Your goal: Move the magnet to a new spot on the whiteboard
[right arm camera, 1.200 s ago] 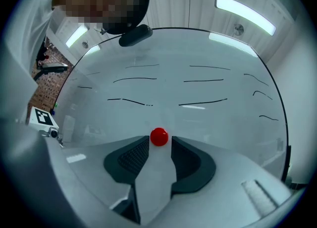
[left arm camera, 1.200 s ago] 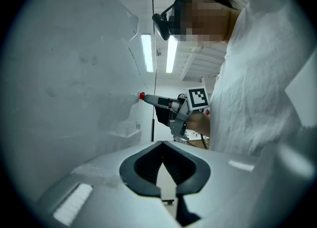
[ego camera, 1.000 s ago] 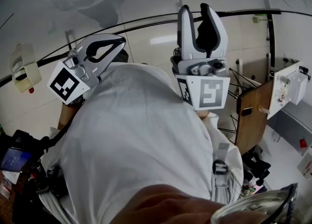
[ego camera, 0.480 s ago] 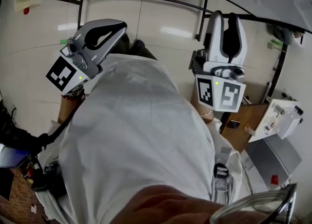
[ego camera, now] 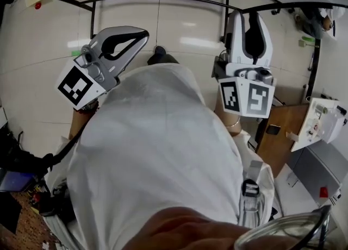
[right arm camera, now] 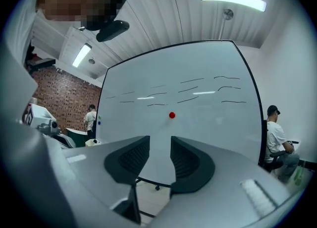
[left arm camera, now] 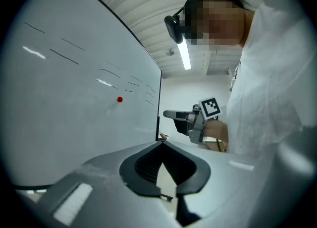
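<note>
Nearest the head camera, the person's white cloth garment (ego camera: 157, 156) is filling the lower frame, with both grey plastic grippers raised in front of it. The left gripper (ego camera: 142, 35) is showing its dark-padded jaws pressed together at the tips, with nothing between them. The right gripper (ego camera: 246, 17) is keeping its jaws a narrow gap apart, also empty.

Farther off, the large white whiteboard (right arm camera: 208, 123), marked with thin dark strokes, is facing the right gripper almost squarely. The small round red magnet (right arm camera: 172, 115) is sitting near the board's middle, just above and in line with that jaw gap, well apart from the jaws. From the left gripper the board (left arm camera: 59, 123) is running off at a glancing angle, the magnet (left arm camera: 119, 99) lying up and to the left. The right gripper looks better lined up for the reach.
</note>
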{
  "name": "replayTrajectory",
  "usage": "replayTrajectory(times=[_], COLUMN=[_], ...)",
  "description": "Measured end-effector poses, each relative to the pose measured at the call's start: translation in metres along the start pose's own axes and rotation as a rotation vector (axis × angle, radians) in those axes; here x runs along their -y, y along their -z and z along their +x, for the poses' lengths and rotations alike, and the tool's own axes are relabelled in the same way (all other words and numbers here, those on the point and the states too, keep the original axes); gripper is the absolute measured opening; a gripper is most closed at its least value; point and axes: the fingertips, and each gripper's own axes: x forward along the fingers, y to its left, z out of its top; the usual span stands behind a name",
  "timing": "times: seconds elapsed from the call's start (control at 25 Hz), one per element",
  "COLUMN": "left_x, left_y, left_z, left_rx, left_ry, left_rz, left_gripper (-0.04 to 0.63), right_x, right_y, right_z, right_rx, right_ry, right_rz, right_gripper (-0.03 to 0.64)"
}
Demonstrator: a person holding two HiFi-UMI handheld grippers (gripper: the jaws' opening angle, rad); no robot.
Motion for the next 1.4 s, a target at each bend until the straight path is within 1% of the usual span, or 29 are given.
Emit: replayTrajectory(times=[0.08, 0.16, 0.32, 0.4, 0.56, 0.72, 0.84, 0.96, 1.04, 1.12, 1.16, 1.24, 1.28, 1.4], left_x=[0.004, 0.013, 0.053, 0.074, 0.105, 0.128, 0.152, 0.177, 0.189, 0.197, 0.201, 0.21, 0.215, 0.228], left_y=[0.015, 0.024, 0.001, -0.003, 0.007, 0.02, 0.029, 0.031, 0.03, 0.036, 0.044, 0.063, 0.066, 0.063], left_z=[-0.017, -0.038, -0.082, -0.101, -0.132, -0.152, -0.158, -0.159, -0.16, -0.158, -0.155, -0.145, -0.14, -0.135], left_rx=[0.001, 0.008, 0.06, 0.067, 0.057, 0.038, 0.033, 0.056, 0.066, 0.04, 0.004, -0.072, -0.078, -0.048], left_ry=[-0.002, -0.005, 0.006, 0.012, 0.015, 0.047, 0.094, 0.139, 0.159, 0.167, 0.167, 0.17, 0.177, 0.199], left_rz=[-0.016, -0.018, -0.009, -0.009, -0.031, -0.027, -0.021, -0.032, -0.015, 0.022, 0.023, -0.016, -0.028, -0.031], left_gripper=[-0.006, -0.006, -0.006, -0.006, -0.006, -0.006, -0.006, -0.006, -0.006, -0.006, -0.006, -0.006, -0.006, -0.006], right_x=[-0.015, -0.039, -0.103, -0.128, -0.157, -0.179, -0.189, -0.194, -0.196, -0.195, -0.19, -0.177, -0.172, -0.165], right_y=[0.015, 0.025, 0.003, -0.006, -0.006, -0.006, 0.002, 0.006, 0.007, 0.009, 0.009, 0.009, 0.009, 0.012], right_z=[-0.004, -0.012, -0.046, -0.067, -0.109, -0.135, -0.157, -0.174, -0.182, -0.19, -0.195, -0.21, -0.218, -0.24], right_rx=[-0.006, -0.015, -0.016, -0.005, -0.005, -0.018, -0.04, -0.043, -0.033, -0.019, -0.015, -0.016, -0.018, -0.024], right_ry=[-0.002, -0.026, -0.089, -0.107, -0.11, -0.094, -0.086, -0.085, -0.089, -0.096, -0.095, -0.075, -0.06, -0.016], right_rz=[0.023, 0.027, -0.031, -0.039, -0.044, -0.063, -0.062, -0.05, -0.043, -0.04, -0.044, -0.062, -0.07, -0.08], right_gripper=[0.124, 0.121, 0.121, 0.121, 0.121, 0.121, 0.121, 0.121, 0.121, 0.12, 0.12, 0.118, 0.118, 0.118])
